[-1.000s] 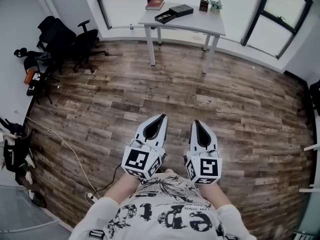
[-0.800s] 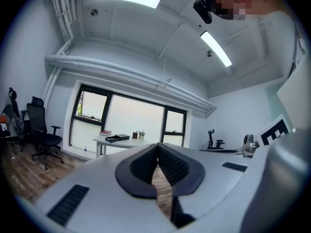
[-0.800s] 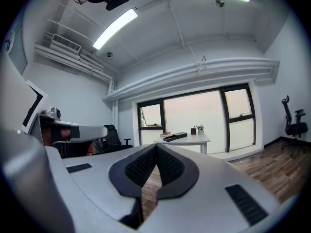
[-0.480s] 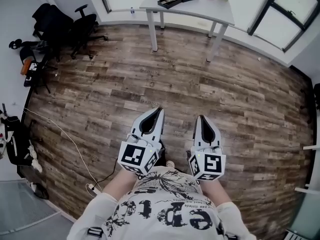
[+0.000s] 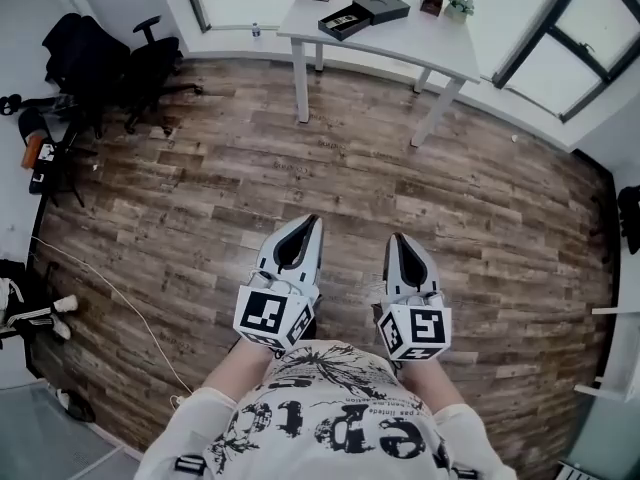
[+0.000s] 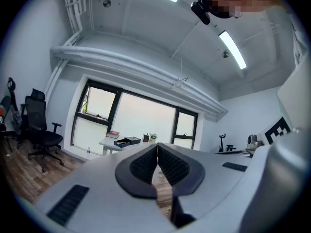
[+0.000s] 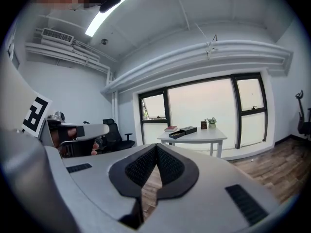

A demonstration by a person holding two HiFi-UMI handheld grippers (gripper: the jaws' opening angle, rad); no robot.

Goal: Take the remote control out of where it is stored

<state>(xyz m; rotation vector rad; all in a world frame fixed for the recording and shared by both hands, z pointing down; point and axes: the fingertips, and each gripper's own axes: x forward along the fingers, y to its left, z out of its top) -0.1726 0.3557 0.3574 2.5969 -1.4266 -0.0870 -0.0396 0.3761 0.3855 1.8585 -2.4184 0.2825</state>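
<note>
left gripper (image 5: 314,222): jaws clenched, pads together, nothing between them
right gripper (image 5: 398,240): jaws clenched too, empty
pose: both held low by the torso, tips pointing to 12 o'clock over the floor (image 5: 500,198)
remote: not resolvable; probably in the open box (image 5: 345,24) on the table (image 5: 410,43), next to its lid (image 5: 382,8)
bearing: box at 12 o'clock from both grippers, well apart, across the room
box axis: roughly 8-to-2 o'clock in the head view
nearer arm: about even; left lines up slightly better
next: close the gap to the table before any reach, then open the jaws
</note>
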